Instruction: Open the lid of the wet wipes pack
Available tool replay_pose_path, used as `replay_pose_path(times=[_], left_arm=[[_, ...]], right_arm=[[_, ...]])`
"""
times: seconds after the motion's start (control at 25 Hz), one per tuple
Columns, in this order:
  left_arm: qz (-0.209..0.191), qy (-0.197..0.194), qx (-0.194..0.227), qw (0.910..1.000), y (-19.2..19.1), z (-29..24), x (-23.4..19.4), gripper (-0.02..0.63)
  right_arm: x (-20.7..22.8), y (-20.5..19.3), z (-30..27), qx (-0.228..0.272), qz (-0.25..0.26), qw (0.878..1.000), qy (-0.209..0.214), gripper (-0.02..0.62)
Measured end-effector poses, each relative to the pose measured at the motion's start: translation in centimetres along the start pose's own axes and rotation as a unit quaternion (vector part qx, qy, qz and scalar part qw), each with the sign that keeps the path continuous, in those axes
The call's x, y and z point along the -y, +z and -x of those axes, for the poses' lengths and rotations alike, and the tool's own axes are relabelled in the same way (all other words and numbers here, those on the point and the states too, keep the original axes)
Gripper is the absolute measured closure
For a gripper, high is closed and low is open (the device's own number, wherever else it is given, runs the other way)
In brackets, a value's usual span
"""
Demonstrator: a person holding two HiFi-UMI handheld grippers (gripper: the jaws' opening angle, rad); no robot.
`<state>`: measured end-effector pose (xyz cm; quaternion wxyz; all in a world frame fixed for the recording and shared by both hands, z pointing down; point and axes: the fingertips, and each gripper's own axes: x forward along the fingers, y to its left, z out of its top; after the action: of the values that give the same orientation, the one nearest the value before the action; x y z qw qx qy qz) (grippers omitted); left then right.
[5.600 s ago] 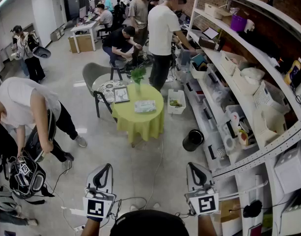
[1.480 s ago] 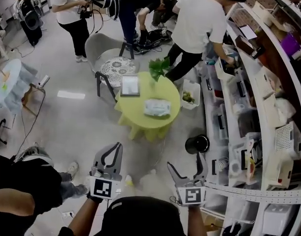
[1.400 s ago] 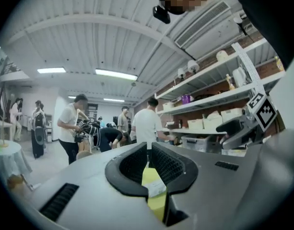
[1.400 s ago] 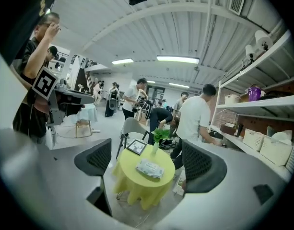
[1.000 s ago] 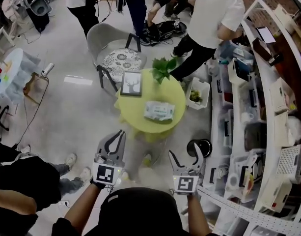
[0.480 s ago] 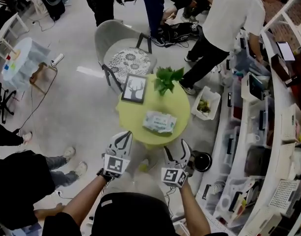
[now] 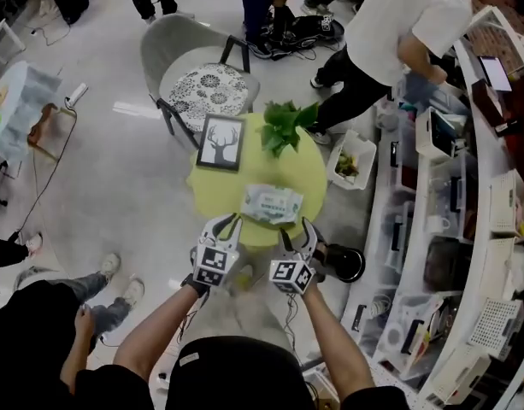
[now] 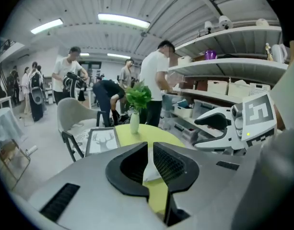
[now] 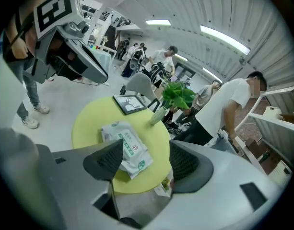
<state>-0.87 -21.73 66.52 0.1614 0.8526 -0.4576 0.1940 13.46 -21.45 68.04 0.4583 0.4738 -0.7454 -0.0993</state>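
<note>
The wet wipes pack [image 7: 272,203], white with green print, lies flat on the round yellow-green table [image 7: 306,173]. Its lid is down. Both grippers hover at the table's near edge, just short of the pack. My left gripper [image 7: 224,223] has its jaws drawn to a thin slit, with nothing held [image 8: 149,145]. My right gripper [image 7: 297,229] is open with its jaws closing; in the right gripper view [image 9: 147,159] the pack [image 9: 127,145] lies beyond the gap, untouched. A sliver of the pack [image 8: 147,169] shows through the left gripper's slit.
On the table's far side stand a framed deer picture [image 7: 220,142] and a potted plant [image 7: 283,126]. A grey chair [image 7: 189,67] stands behind the table. A black bin [image 7: 343,263], a white crate [image 7: 351,161] and long shelves [image 7: 467,186] lie to the right, where a person [image 7: 398,24] bends.
The table has come much closer. Both grippers have dropped and moved forward to its near edge, and the right gripper's jaws have narrowed.
</note>
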Motion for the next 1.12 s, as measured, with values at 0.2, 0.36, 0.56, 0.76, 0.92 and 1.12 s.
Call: replay_pose_path(times=[0.2,0.36,0.56,0.76,0.92,1.12], left_arm=[[0.015,-0.025,-0.056,0.998,-4.1,-4.2,-0.4,0.563],[-0.014,-0.051,-0.101,0.9935,-6.8,-7.1,0.2,0.561],[-0.026,-0.054,-0.107,0.9925,-7.4,-9.0,-0.2,0.563],[-0.033,-0.064,-0.114,0.9909,-8.7,-10.1,0.0,0.561],[-0.031,-0.069,-0.118,0.9901,-9.6,-11.0,0.1,0.561],[-0.032,-0.068,-0.124,0.9894,-10.6,-11.5,0.1,0.561]], right_arm=[[-3.1,-1.7,-4.0,-0.039,0.012,0.999,0.026,0.302],[-4.6,-2.6,-6.2,-0.063,0.037,0.997,0.03,0.304],[-5.4,-2.9,-8.2,-0.072,0.06,0.995,0.023,0.335],[-6.0,-3.3,-9.1,-0.078,0.071,0.994,0.021,0.357],[-6.3,-3.4,-9.9,-0.078,0.091,0.993,0.024,0.376],[-7.4,-3.4,-10.4,-0.074,0.111,0.991,0.029,0.399]])
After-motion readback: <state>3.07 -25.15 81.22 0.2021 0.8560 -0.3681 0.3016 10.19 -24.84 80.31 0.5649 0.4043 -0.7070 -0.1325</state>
